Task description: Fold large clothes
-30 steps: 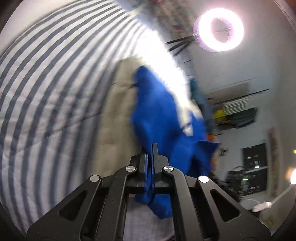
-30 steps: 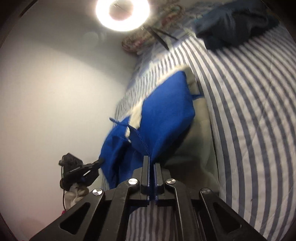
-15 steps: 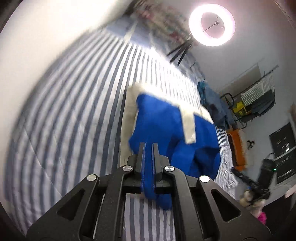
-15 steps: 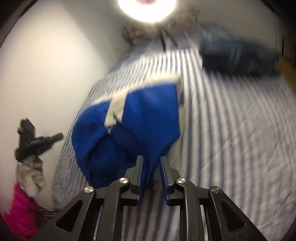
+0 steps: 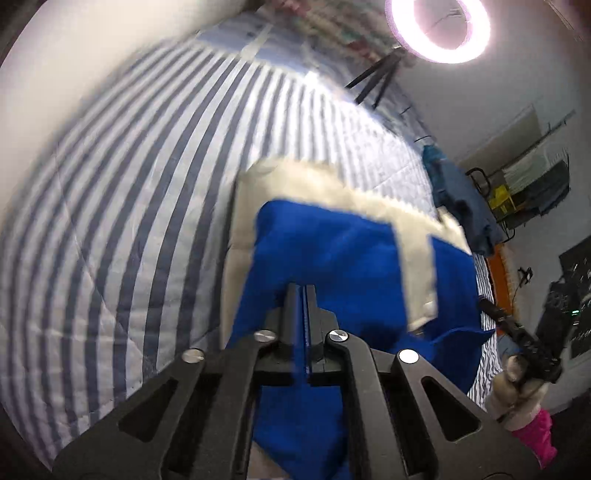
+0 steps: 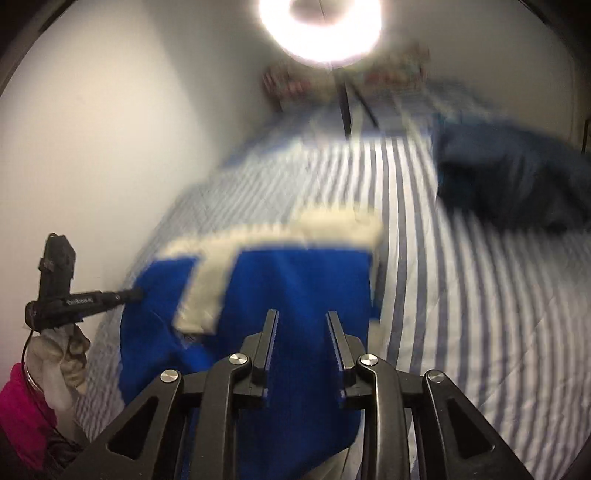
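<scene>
A blue garment (image 5: 332,254) with cream lining and a cream strip (image 5: 417,273) lies partly folded on the striped bed (image 5: 122,236). My left gripper (image 5: 301,291) is shut on a fold of the blue cloth, which runs down between its fingers. In the right wrist view the same blue garment (image 6: 295,280) spreads under my right gripper (image 6: 302,314). Its jaws stand apart and are closing. Blue cloth shows in the gap, and the pads do not press on it.
A dark blue pile of clothes (image 6: 509,177) sits on the bed's far right. A ring light (image 5: 439,26) on a tripod stands at the head. Beside the bed's near corner is a black device (image 6: 55,295) above a pale and pink shape. A white wall runs along the left.
The right gripper's jaws, shut on the blue cloth a second ago, have come apart. The left gripper stays shut on the cloth. Both views have swung and the garment lies flatter on the bed.
</scene>
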A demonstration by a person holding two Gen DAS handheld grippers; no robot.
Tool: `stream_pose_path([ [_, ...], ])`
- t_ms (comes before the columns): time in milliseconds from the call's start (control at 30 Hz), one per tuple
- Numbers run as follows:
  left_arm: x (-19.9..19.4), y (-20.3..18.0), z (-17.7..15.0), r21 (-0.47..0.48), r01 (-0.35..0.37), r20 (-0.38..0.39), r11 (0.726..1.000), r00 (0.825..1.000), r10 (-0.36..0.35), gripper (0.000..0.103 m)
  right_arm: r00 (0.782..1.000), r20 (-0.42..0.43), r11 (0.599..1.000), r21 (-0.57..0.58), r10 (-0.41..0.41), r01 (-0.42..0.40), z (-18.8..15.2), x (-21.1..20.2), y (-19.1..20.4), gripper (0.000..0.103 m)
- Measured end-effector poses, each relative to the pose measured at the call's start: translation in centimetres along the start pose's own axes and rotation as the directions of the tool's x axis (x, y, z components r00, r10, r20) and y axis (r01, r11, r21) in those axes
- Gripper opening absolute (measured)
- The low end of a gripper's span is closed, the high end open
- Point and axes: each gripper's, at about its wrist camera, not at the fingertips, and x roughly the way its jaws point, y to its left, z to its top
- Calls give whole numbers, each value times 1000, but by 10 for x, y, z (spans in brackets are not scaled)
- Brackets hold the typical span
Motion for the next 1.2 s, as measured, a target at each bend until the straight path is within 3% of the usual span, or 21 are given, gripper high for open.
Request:
stream_pose_path([
  [67, 14, 15, -13, -21, 52, -19, 998, 998, -52, 3, 998, -59, 1000, 0, -13, 13, -13, 21, -8, 18],
  [100, 13, 17, -17, -2, 63, 0, 998, 998, -63, 3, 999, -42, 999, -23, -27, 26, -18, 22, -6, 18],
  [200, 6, 9, -14, 36, 31, -16, 999, 999, -30, 3, 995, -68, 996, -61, -73, 69, -8, 12, 5, 19],
  [267, -9, 0, -10, 55, 10, 13, 998, 1000, -11, 3, 998, -27, 997, -59, -51, 50, 0, -8, 9, 22],
  [400, -40, -22, -8, 82, 42, 80, 996, 996, -49, 4, 995, 20, 988, -123, 101, -98, 2, -52, 30, 22],
  [500, -52, -42, -17, 142, 61, 96, 988, 993, -75, 4, 967, -27, 945, -207, 252, -252, -6, -62, 57, 22],
  [567, -50, -51, -25, 163, 89, 72, 983, 992, -102, 4, 956, -79, 921, -257, 281, -292, -17, -57, 76, 22],
  [733, -24, -63, -41, 197, 128, -7, 972, 992, -130, 4, 975, -112, 925, -309, 193, -219, -29, -27, 89, 22],
  [833, -1, -57, -44, 205, 74, -38, 976, 997, -68, 4, 993, -70, 971, -212, 98, -111, -15, -2, 60, 22],
  [900, 10, -48, -50, 190, 53, -54, 980, 998, -44, 4, 995, -89, 987, -150, 47, -60, -14, 18, 39, 19],
  [1067, 10, -40, -49, 178, 82, -82, 981, 994, -68, 4, 989, -120, 985, -140, 84, -100, -13, 12, 34, 22],
  [1167, -11, -40, -39, 169, 90, -45, 981, 996, -83, 8, 990, -51, 979, -151, 132, -138, -4, -18, 32, 25],
  [1200, -24, -37, -31, 144, 119, -13, 982, 993, -118, 14, 990, -23, 979, -146, 138, -140, -2, -27, 30, 26],
])
